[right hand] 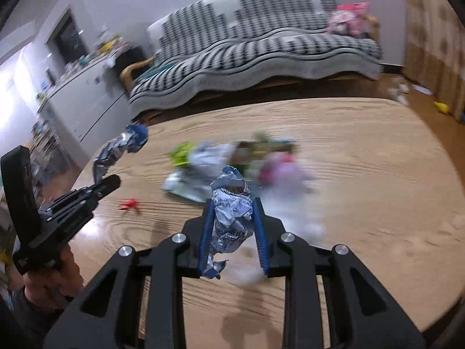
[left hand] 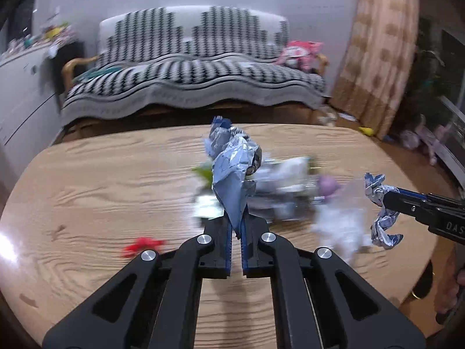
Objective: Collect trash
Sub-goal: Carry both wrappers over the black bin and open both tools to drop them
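Note:
My left gripper [left hand: 236, 229] is shut on a crumpled blue-and-silver foil wrapper [left hand: 232, 168], which sticks up above the wooden table [left hand: 87, 180]. From the right wrist view the same left gripper [right hand: 112, 181] shows at the left with its wrapper [right hand: 122, 148] trailing upward. My right gripper [right hand: 234, 226] is shut on a second crumpled silver-blue wrapper [right hand: 231, 218] wedged between its blue pads. In the left wrist view the right gripper [left hand: 388, 200] enters from the right edge holding that wrapper [left hand: 380, 212]. A blurred pile of trash [left hand: 284, 192] lies mid-table below both.
A small red scrap [left hand: 142, 245] lies on the table to the left of the pile. Behind the table stands a sofa [left hand: 191, 67] under a black-and-white throw, a white cabinet [left hand: 20, 87] at the left and a curtain [left hand: 377, 58] at the right. A hand [right hand: 49, 285] holds the left gripper.

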Demonstrator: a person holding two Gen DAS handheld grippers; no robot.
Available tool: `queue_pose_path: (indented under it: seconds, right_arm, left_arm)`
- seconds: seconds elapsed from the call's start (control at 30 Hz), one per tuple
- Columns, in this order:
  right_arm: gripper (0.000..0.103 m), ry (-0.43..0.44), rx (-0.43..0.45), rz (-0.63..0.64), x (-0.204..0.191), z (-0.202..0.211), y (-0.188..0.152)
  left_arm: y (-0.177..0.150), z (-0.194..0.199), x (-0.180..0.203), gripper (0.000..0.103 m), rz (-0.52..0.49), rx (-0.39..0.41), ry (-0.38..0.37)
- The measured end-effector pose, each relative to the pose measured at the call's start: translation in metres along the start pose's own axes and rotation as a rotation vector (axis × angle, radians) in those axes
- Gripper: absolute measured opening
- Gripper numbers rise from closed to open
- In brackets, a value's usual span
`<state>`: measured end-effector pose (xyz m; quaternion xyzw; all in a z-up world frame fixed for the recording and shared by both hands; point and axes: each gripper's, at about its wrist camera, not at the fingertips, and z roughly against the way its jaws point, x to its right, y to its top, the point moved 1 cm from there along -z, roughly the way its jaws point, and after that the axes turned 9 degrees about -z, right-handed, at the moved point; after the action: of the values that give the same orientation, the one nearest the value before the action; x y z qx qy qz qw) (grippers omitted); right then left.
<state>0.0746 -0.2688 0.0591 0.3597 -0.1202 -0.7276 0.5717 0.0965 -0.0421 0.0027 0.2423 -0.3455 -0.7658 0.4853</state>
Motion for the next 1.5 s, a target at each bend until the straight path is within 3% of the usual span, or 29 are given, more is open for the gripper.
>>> queue_pose_path:
  seconds: [0.3,0.43,0.57,0.83,1.07,1.43,1.47,1.5]
  right_arm:
    - [0.027,-0.195,0.099,-0.162,0.161,0.11,-0.019]
    - [0.027,-0.294,0.129,-0.271,0.242,0.156,-0.042]
    - [0.027,-0.409,0.152,-0.385,0.324,0.203,-0.075]
    - [0.027,-0.514,0.143,-0.573,0.435,0.247,-0.141]
    - [0.027,-0.546,0.092,-0.641,0.485,0.248,-0.176]
    - [0.027,-0.571,0.069,-0.695,0.513,0.245,-0.183]
    - [0.027,-0.572,0.068,-0.7,0.515,0.245,-0.184]
    - [0.027,-0.572,0.067,-0.703,0.516,0.246,-0.186]
  left_arm:
    - [0.012,0.004,0.174,0.003,-0.161,0.024,-0.244]
    - [0.007,-0.003,0.278,0.003,-0.263,0.007,-0.373]
    - [-0.011,-0.008,0.374,0.004,-0.357,-0.015,-0.488]
    - [-0.068,-0.041,0.526,0.004,-0.493,-0.136,-0.651]
    - [-0.104,-0.079,0.6,0.004,-0.538,-0.24,-0.706]
    - [-0.119,-0.109,0.64,0.007,-0.579,-0.283,-0.743]
    - [-0.119,-0.108,0.64,0.016,-0.585,-0.285,-0.738]
    - [-0.12,-0.108,0.64,0.038,-0.588,-0.286,-0.737]
